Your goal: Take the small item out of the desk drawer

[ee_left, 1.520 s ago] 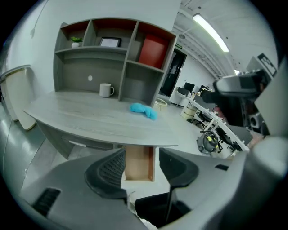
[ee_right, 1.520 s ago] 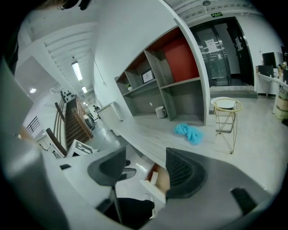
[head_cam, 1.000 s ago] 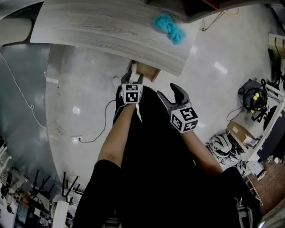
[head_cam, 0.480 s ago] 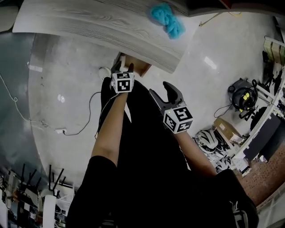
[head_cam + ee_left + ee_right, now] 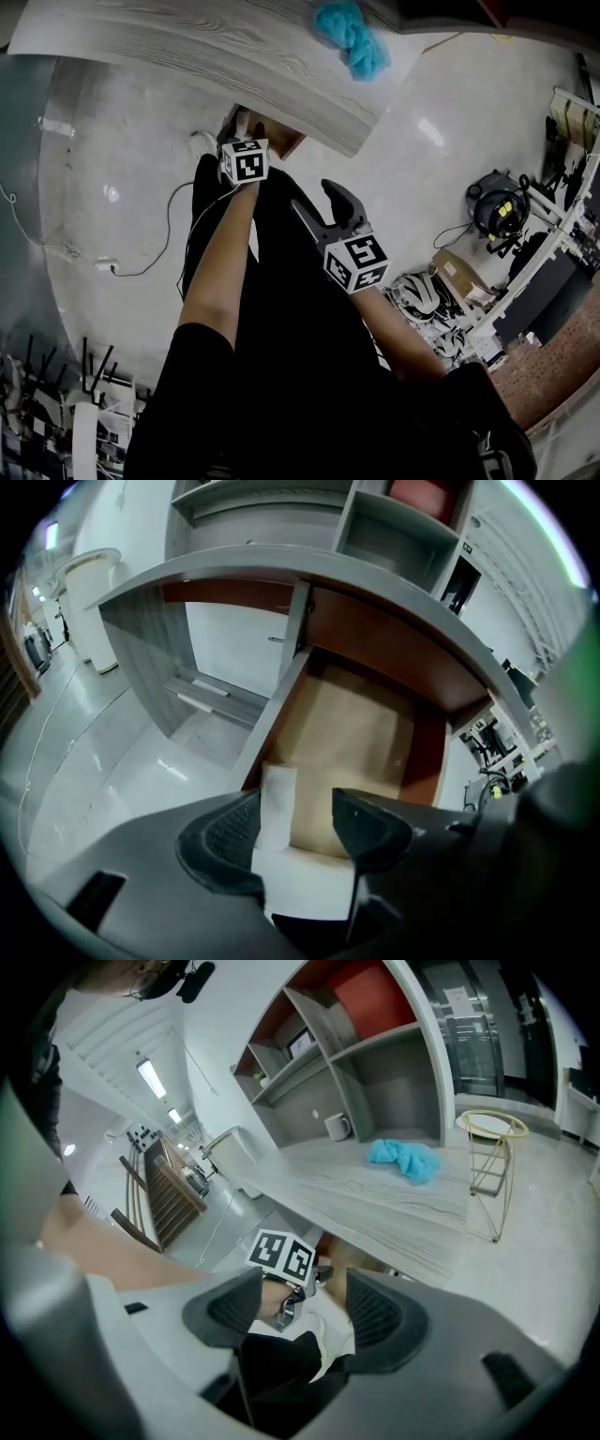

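Left gripper (image 5: 298,810) reaches the open drawer (image 5: 361,726) under the worktop (image 5: 187,47), fingers wide, the white item (image 5: 278,797) just inside the left one. Right gripper (image 5: 302,1299) hangs apart, fingers wide, holding nothing.

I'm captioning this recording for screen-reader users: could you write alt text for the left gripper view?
The left gripper, jaws apart, points into an open drawer under a grey desk, with a small white item standing just inside its left jaw. The drawer's tan floor shows behind it.
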A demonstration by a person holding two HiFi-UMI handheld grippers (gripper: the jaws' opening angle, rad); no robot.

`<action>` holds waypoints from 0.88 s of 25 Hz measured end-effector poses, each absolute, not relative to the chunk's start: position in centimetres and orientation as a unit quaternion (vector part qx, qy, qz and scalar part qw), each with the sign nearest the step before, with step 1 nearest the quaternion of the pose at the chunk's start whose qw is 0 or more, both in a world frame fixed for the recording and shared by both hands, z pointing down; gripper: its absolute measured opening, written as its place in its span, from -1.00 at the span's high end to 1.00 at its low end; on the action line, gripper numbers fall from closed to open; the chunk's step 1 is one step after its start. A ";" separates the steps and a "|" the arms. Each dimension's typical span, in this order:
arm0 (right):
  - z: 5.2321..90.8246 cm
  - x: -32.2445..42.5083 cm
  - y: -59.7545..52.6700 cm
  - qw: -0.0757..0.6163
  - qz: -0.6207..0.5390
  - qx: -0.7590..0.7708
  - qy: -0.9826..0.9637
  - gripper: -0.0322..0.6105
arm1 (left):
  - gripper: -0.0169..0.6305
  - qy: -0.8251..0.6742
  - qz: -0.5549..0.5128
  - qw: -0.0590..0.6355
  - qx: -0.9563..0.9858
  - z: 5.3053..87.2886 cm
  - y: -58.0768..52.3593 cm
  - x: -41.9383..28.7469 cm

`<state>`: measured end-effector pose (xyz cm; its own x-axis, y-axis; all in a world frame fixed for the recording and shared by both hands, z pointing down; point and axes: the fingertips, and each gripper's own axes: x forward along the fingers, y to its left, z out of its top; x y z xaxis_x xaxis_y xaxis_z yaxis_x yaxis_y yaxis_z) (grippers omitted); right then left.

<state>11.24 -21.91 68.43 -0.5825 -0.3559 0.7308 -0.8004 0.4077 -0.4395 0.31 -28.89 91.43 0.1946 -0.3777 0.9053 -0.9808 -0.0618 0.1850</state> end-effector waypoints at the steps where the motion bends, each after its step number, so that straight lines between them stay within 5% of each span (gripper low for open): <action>1: 68.5 10.9 -21.6 0.276 0.406 0.361 -0.793 0.06 | 0.28 -0.532 0.352 0.434 0.636 91.6 -28.9 0.3; 22: 69.5 13.4 -21.8 0.261 0.428 0.397 -0.769 0.06 | 0.28 -0.521 0.488 0.436 0.548 94.3 -28.4 0.2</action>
